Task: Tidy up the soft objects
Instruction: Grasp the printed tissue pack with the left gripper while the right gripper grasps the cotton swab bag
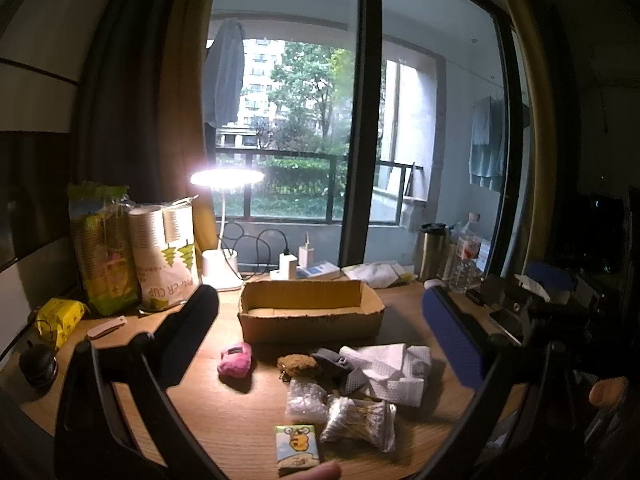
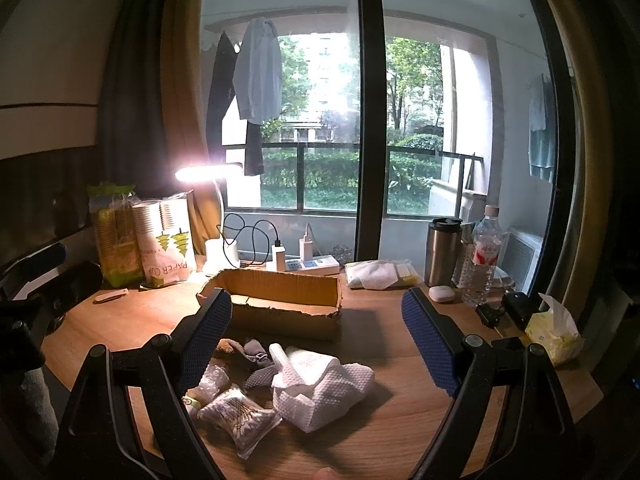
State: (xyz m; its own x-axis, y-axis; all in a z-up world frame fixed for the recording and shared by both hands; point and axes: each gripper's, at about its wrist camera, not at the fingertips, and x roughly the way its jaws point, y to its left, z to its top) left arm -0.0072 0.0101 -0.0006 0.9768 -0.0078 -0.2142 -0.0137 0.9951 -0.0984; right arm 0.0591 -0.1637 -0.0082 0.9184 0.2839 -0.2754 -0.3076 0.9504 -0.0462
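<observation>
Cardboard box [image 2: 280, 300] on wooden desk [image 2: 400, 420], white paper towels [image 2: 320, 392] and pink plush [image 1: 235, 365] before it, both grippers' fingers [image 2: 208, 332] spread, empty.

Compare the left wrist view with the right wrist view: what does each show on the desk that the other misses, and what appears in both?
Only the left wrist view shows the pink plush, the cartoon tissue pack and the yellow packet.

Only the right wrist view shows the yellow tissue pack and the white earbud case.

Both show the empty cardboard box, the crumpled paper towels, the bag of cotton swabs, the lit lamp and open grippers: left gripper, right gripper.
</observation>
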